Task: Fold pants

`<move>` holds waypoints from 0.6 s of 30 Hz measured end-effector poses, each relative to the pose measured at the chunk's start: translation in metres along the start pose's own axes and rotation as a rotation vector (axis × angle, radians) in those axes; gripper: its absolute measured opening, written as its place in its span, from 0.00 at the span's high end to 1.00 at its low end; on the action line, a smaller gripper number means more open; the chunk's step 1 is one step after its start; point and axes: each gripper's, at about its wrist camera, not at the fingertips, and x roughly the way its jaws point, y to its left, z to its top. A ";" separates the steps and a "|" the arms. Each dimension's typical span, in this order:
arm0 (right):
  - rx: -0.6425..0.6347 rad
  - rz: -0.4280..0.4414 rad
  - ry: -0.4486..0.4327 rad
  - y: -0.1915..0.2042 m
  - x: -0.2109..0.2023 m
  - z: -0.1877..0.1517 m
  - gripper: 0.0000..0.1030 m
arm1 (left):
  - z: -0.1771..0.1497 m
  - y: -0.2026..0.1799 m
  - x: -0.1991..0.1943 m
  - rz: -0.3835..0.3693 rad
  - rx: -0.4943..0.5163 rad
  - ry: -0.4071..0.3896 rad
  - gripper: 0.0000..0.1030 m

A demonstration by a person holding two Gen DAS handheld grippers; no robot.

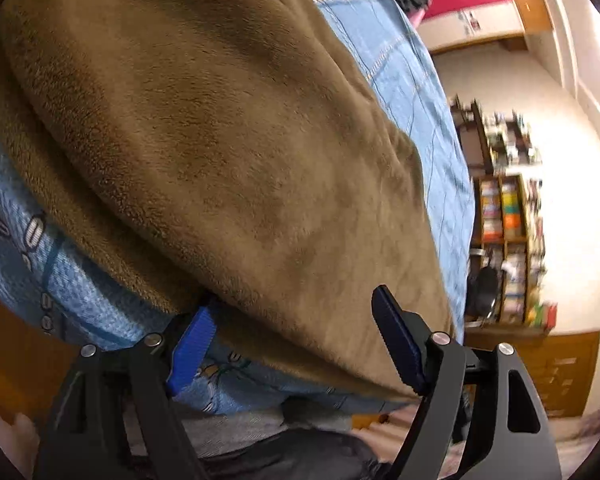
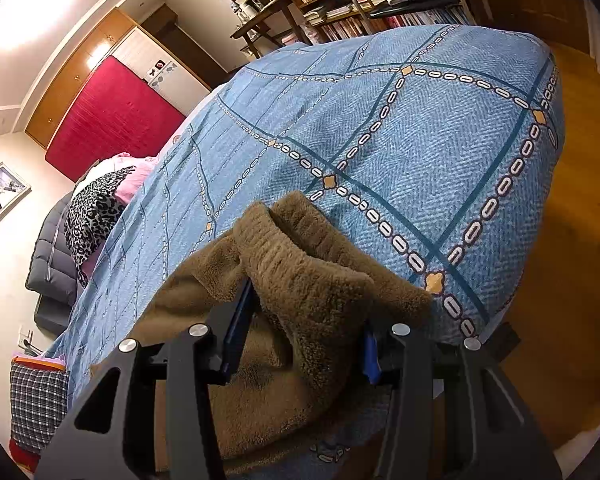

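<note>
Brown fleece pants (image 1: 220,140) lie spread on a blue patterned bedspread (image 1: 412,92), their near edge at the bed's edge. My left gripper (image 1: 296,332) is open; its left blue pad (image 1: 190,350) sits under the pants' edge and its right pad (image 1: 396,340) lies on top of the fabric. In the right wrist view the pants' bunched ribbed end (image 2: 300,272) sits between the fingers of my right gripper (image 2: 304,332). The jaws stand wide with fleece filling the gap, so I cannot tell whether they pinch it.
The bedspread (image 2: 380,120) covers the whole bed. A leopard-print cloth (image 2: 92,208) and pink fabric lie at the far end. Bookshelves (image 1: 508,216) and an office chair stand beyond the bed. A wooden floor (image 2: 572,240) runs along the bed's side. A checked cloth (image 2: 36,404) hangs at lower left.
</note>
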 end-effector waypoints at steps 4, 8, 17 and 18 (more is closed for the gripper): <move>-0.030 -0.015 -0.006 0.003 -0.001 -0.001 0.56 | 0.001 -0.001 -0.002 -0.004 -0.012 -0.028 0.77; -0.024 0.013 -0.044 0.005 -0.010 0.001 0.75 | -0.002 -0.009 -0.017 0.010 0.025 -0.054 0.93; -0.047 -0.069 -0.030 -0.006 -0.022 -0.004 0.80 | -0.024 -0.014 -0.030 0.133 0.153 -0.022 0.93; -0.021 -0.069 -0.014 -0.013 -0.016 -0.007 0.80 | -0.024 -0.010 -0.022 0.151 0.157 -0.010 0.93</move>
